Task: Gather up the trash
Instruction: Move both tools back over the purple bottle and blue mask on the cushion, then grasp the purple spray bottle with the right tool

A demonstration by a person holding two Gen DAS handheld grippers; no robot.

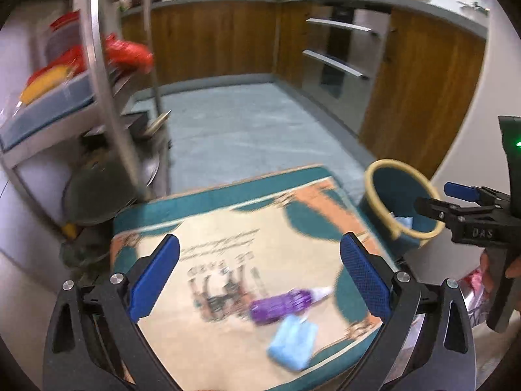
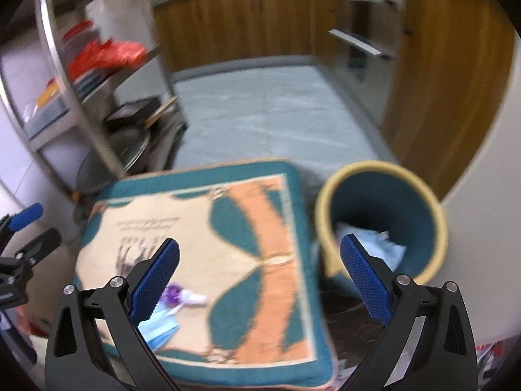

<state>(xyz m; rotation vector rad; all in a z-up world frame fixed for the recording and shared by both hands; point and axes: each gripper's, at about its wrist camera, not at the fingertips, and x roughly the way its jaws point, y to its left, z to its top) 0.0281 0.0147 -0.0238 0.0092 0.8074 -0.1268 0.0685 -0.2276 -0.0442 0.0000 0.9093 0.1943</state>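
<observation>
Floor [image 1: 247, 127]: grey-blue tile. On it a teal-bordered printed mat [image 1: 228, 238], with a teal bin [image 1: 400, 208] standing just beside its right edge. On the mat: purple wrapper [image 1: 280, 303] and light blue crumpled paper [image 1: 293, 342], close together. Metal rack [image 1: 97, 75] stands left.

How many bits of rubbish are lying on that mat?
2: a purple wrapper near the mat's near edge and a blue packet right beside it. Others may lie out of view.
</observation>
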